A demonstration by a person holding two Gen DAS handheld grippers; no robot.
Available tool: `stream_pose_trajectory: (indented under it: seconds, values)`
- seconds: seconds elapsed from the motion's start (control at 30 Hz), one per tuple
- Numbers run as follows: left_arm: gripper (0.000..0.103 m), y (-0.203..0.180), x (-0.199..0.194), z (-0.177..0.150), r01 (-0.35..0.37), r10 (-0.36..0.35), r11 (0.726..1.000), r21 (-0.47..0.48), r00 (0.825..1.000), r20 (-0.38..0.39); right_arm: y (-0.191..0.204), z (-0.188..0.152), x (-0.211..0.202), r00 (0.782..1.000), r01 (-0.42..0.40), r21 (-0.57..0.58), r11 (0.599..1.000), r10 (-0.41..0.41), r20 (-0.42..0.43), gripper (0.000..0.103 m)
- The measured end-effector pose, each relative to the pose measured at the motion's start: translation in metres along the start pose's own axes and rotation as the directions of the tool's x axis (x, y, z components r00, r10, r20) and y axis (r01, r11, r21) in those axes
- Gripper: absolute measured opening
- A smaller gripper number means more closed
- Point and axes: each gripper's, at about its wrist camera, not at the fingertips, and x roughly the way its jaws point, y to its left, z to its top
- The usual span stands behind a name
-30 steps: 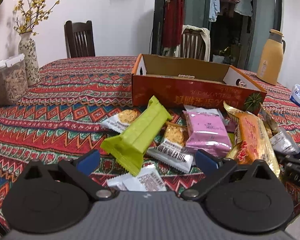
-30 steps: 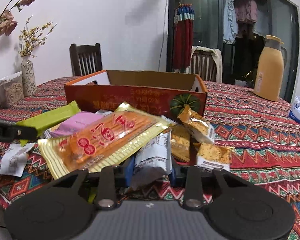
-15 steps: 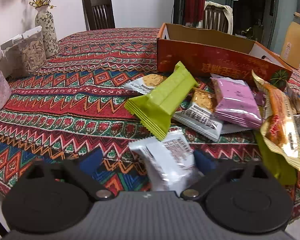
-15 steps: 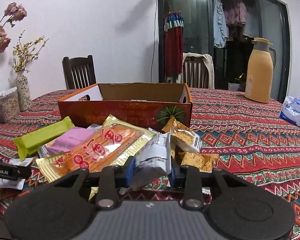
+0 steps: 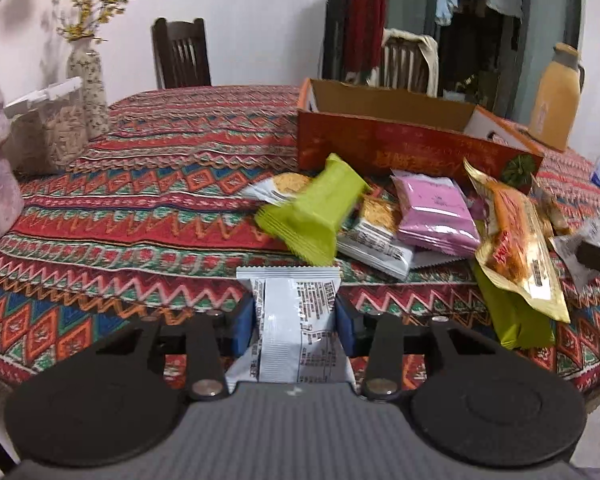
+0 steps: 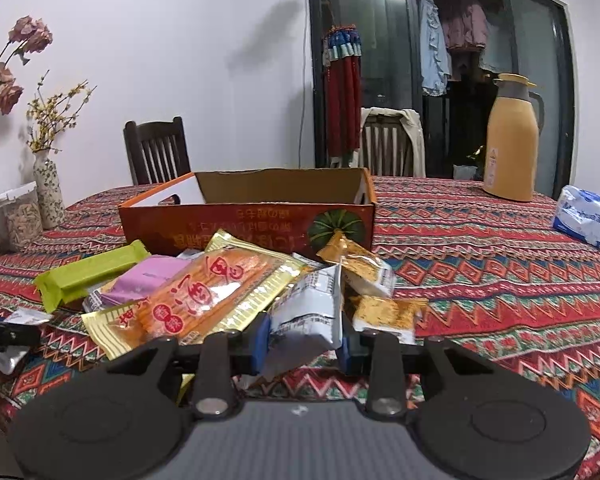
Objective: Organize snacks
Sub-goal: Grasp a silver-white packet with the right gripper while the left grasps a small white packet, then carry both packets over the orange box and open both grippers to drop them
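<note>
My left gripper (image 5: 295, 326) is shut on a white snack packet (image 5: 292, 312) and holds it above the table's near edge. My right gripper (image 6: 303, 340) is shut on another white snack packet (image 6: 306, 312), lifted over the pile. The pile lies in front of an open orange cardboard box (image 5: 400, 148), which also shows in the right wrist view (image 6: 244, 220). In the pile are a green bar (image 5: 316, 212), a pink packet (image 5: 436, 212) and a long orange-and-gold packet (image 6: 204, 296).
The table has a red patterned cloth (image 5: 140, 200). A vase (image 5: 88, 80) and a clear jar (image 5: 48, 128) stand at the left. A tan thermos (image 6: 510, 144) and a blue-white pack (image 6: 584, 216) are at the right. Chairs stand behind the table.
My left gripper went from open over a white packet to shut on it and lifted it. My right gripper rose slightly with its packet.
</note>
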Motion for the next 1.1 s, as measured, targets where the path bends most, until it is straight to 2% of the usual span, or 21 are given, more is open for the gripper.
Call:
stream_pose_trajectory:
  seconds: [0.17, 0.33, 0.43, 0.63, 0.83, 1.1]
  values:
    - [0.042, 0.017, -0.003, 0.014, -0.046, 0.048, 0.997, -0.06, 0.998, 0.032, -0.006, 0.003, -0.009, 1.0, 0.008, 0.03, 1.0, -0.008, 0.01, 0.033]
    - [0.042, 0.015, -0.003, 0.022, -0.045, 0.047, 0.998, -0.049, 0.997, 0.054, 0.001, 0.011, -0.011, 1.0, -0.004, 0.014, 1.0, 0.003, 0.025, 0.033]
    - [0.042, 0.032, -0.001, 0.017, -0.084, 0.091, 0.99, -0.114, 0.994, 0.056, -0.004, 0.011, -0.011, 1.0, 0.001, 0.053, 0.999, -0.002, 0.02, 0.033]
    - [0.042, 0.064, -0.007, 0.018, -0.155, 0.17, 0.957, -0.244, 0.985, 0.041, -0.018, 0.01, -0.009, 0.999, 0.035, 0.105, 0.994, -0.034, -0.012, 0.033]
    - [0.042, 0.047, 0.002, 0.021, -0.094, 0.107, 0.979, -0.179, 0.992, 0.066, -0.014, 0.015, -0.003, 1.0, 0.005, 0.081, 0.997, -0.006, 0.011, 0.033]
    - [0.042, 0.031, 0.009, 0.036, -0.085, 0.096, 0.991, -0.107, 0.99, 0.107, -0.012, 0.022, 0.004, 1.0, -0.014, 0.063, 0.998, 0.013, 0.023, 0.033]
